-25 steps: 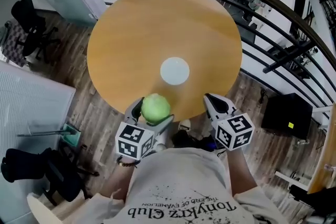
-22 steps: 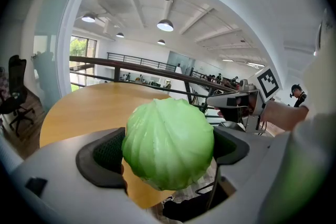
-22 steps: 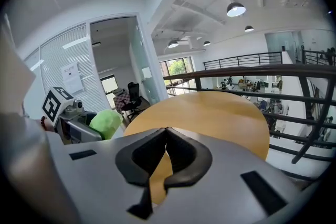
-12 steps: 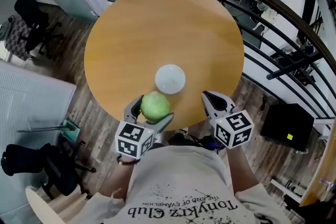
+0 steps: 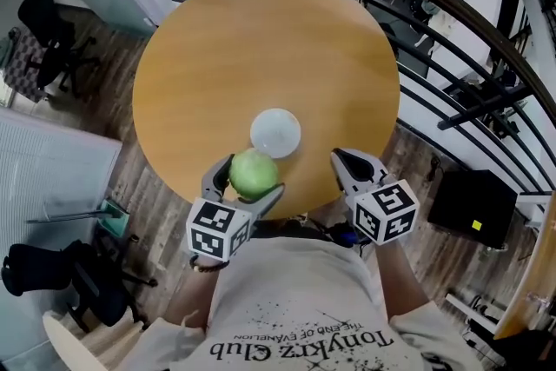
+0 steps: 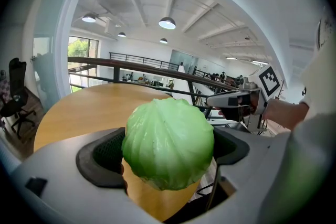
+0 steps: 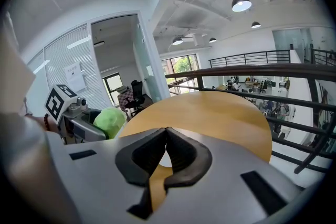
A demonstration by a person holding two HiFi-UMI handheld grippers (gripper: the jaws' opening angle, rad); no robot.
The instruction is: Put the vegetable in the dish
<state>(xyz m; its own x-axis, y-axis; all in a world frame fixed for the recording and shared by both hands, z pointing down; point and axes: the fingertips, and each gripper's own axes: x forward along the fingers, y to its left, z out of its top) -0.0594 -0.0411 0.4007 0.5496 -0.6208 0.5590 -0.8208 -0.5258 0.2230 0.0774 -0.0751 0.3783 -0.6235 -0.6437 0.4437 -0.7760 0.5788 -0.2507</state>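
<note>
Currently my left tongs [image 5: 248,187] clench the green cabbage [image 5: 254,174] over the bench [image 5: 261,39] edge, just beside the white dish [image 5: 275,133]; my right tongs [image 7: 166,136] are pressed together, empty.

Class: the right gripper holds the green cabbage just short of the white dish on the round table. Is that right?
Not quite: the left gripper holds the cabbage, as the left gripper view shows; the right gripper is shut and empty. The rest stands: it is just short of the white dish on the round table.
</note>
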